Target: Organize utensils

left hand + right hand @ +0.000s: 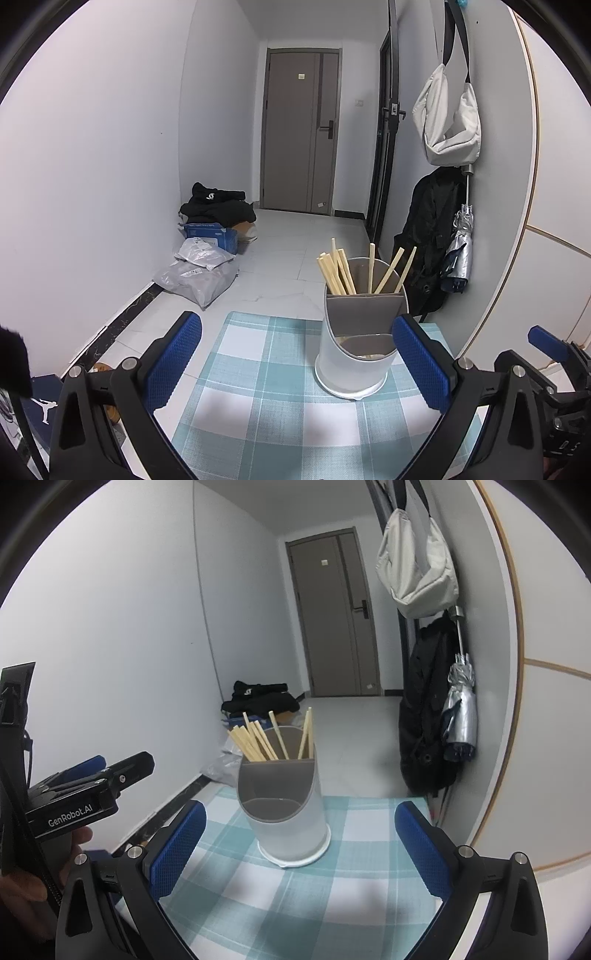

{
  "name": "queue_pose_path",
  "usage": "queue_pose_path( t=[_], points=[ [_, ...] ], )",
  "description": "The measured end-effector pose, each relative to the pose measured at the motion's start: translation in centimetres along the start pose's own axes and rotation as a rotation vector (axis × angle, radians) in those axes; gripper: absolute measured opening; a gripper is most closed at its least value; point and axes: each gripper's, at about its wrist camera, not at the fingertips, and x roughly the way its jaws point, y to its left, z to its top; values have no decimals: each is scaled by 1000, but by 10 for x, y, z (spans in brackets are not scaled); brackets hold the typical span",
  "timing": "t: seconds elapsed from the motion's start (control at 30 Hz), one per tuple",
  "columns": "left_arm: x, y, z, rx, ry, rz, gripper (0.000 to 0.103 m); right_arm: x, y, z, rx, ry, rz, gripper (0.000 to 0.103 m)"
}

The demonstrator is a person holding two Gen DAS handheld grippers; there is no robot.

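Note:
A white and grey utensil holder (pixel 354 354) (pixel 288 812) stands upright on a blue checked cloth (pixel 266 398) (pixel 295 893). Several wooden chopsticks (pixel 347 271) (pixel 258 738) stick up from its rear compartment. The lower front compartment shows something pale inside in the left wrist view. My left gripper (pixel 295 362) is open, its right pad beside the holder, and nothing sits between its fingers. My right gripper (pixel 299 845) is open too, with the holder just ahead between the fingertips. The left gripper's body (pixel 85 794) appears at the left of the right wrist view, held by a hand.
The table ends just past the holder, with tiled floor beyond. Parcels and dark clothes (pixel 207 254) lie by the left wall. A black coat (pixel 428 236), an umbrella (pixel 460 251) and a pale bag (pixel 447 118) hang on the right wall. A closed door (pixel 299 129) is far back.

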Motion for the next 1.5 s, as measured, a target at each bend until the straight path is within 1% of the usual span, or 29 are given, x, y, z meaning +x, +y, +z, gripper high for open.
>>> queue_pose_path(
  t=[0.1, 0.23, 0.43, 0.67, 0.77, 0.9, 1.03, 1.5],
  points=[
    [-1, 0, -1, -2, -2, 5, 102, 0, 0, 0, 0, -4, -4, 103],
    [0, 0, -1, -4, 11, -8, 102, -2, 1, -2, -6, -3, -6, 103],
    [0, 1, 0, -14, 12, 8, 102, -3, 1, -2, -1, 2, -10, 103],
    [0, 0, -1, -15, 17, -12, 102, -3, 0, -2, 0, 0, -13, 103],
    [2, 0, -2, -15, 27, -1, 102, -3, 0, -3, 2, 2, -13, 103],
    [1, 2, -1, -24, 17, 2, 102, -4, 0, -3, 9, 2, -14, 103],
    [-2, -1, -2, -8, 7, -5, 102, -3, -2, -4, 13, 6, -18, 103],
    [-3, 2, -3, -11, 7, 2, 102, -5, 0, -4, 7, 13, -30, 103]
  ],
)
